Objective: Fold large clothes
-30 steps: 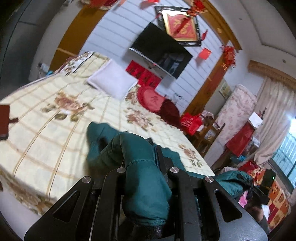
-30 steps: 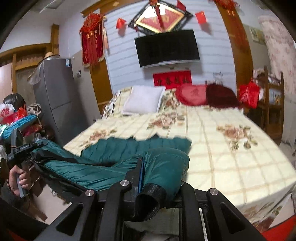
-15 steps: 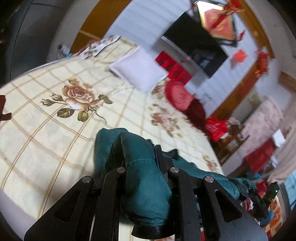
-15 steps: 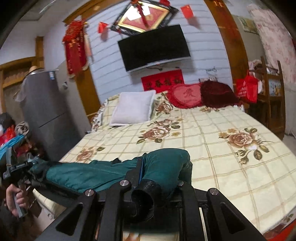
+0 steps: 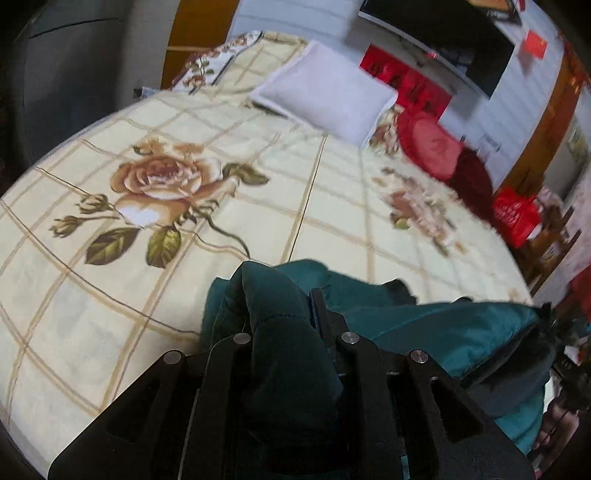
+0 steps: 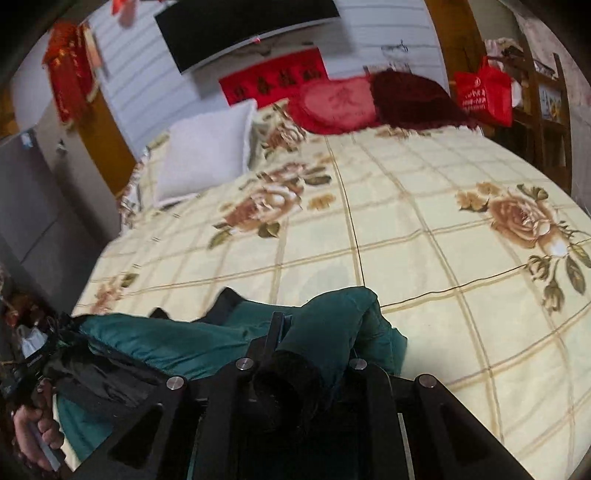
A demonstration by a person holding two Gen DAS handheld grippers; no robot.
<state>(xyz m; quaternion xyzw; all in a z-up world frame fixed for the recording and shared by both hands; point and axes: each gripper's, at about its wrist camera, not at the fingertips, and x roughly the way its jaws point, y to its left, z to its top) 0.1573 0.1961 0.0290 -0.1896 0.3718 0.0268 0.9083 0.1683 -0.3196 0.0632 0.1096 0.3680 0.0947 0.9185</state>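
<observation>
Garment: a dark teal padded jacket stretched between the two tools along the lower part of both frames, above a cream bedspread printed with a tan grid and brown roses. In the left wrist view the left gripper pinches a bunched fold of the teal fabric; its jaws have just been opening slightly, yet the fold still sits clamped between them and hides the fingertips. In the right wrist view the right gripper is clenched on another bunch of the same jacket, whose black lining spills over the jaws and conceals the pads. How much of the jacket touches the bedspread cannot be told. At the lower left of the right wrist view a hand grips a handle, partly cut off by the frame edge. A white square pillow and a red heart-shaped cushion lie at the upper part of the frame, blurred. A black wall-mounted screen is cropped at the top.
</observation>
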